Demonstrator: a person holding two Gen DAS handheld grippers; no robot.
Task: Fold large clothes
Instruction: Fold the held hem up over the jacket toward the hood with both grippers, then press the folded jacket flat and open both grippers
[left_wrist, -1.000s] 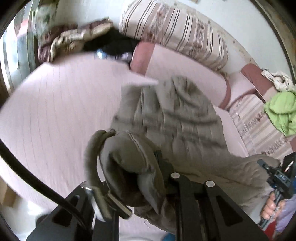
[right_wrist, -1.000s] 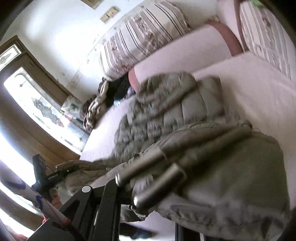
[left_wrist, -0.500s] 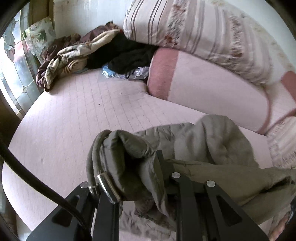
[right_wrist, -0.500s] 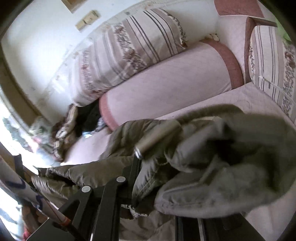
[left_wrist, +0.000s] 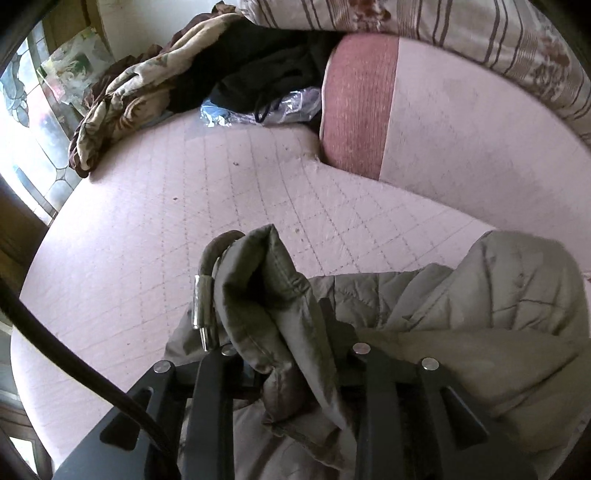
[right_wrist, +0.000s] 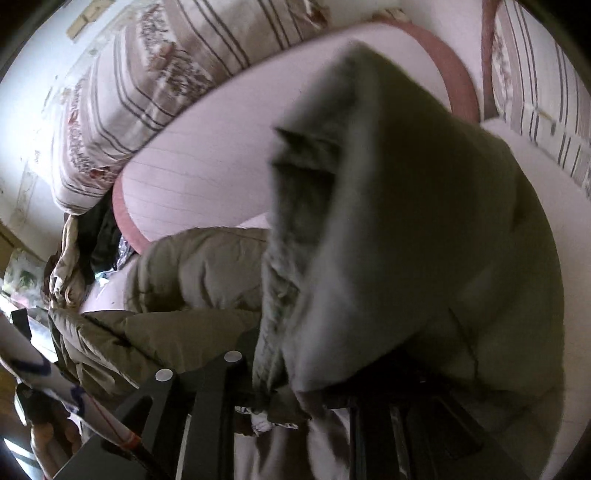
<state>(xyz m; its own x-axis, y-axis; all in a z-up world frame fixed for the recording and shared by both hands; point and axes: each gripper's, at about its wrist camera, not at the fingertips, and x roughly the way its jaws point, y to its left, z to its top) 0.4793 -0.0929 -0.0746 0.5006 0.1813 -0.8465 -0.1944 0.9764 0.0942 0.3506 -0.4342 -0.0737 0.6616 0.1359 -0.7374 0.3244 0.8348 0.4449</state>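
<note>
Both grippers have come in lower and closer over the pink quilted mattress (left_wrist: 155, 236) than a second ago, and the olive quilted jacket (left_wrist: 491, 306), which then hung spread out well short of the bolster, now lies bunched on the mattress near the pink bolster (left_wrist: 443, 129). Left of the bolster, only the left wrist view shows the stained-glass window (left_wrist: 22, 110), the floral blanket (left_wrist: 122, 96) heaped with dark clothes and a clear plastic bag (left_wrist: 291, 107) against the bolster's red end, and the open stretch of mattress running from there down to the jacket. That view also shows the left gripper (left_wrist: 280, 339) with a thick fold of the jacket's hem standing up between its fingers, a drawcord with a metal tip (left_wrist: 201, 299) looping beside it; the jaws are opening, and whether the pads still press the fold I cannot tell. The right wrist view gives what the left lacks: the striped floral cushion (right_wrist: 155, 96) lying on top of the bolster, a second striped cushion (right_wrist: 539, 85) to the bolster's right, and at its left edge a sleeve (right_wrist: 51, 380) of the person. Here the right gripper (right_wrist: 295, 380) is nearly closed on a gathered edge of the jacket, whose blurred bulk drapes over the fingers and hides most of the bolster behind it. The jacket looks puffy and diamond-stitched, dull olive, doubled over itself in soft creased rolls between the two grippers.
</note>
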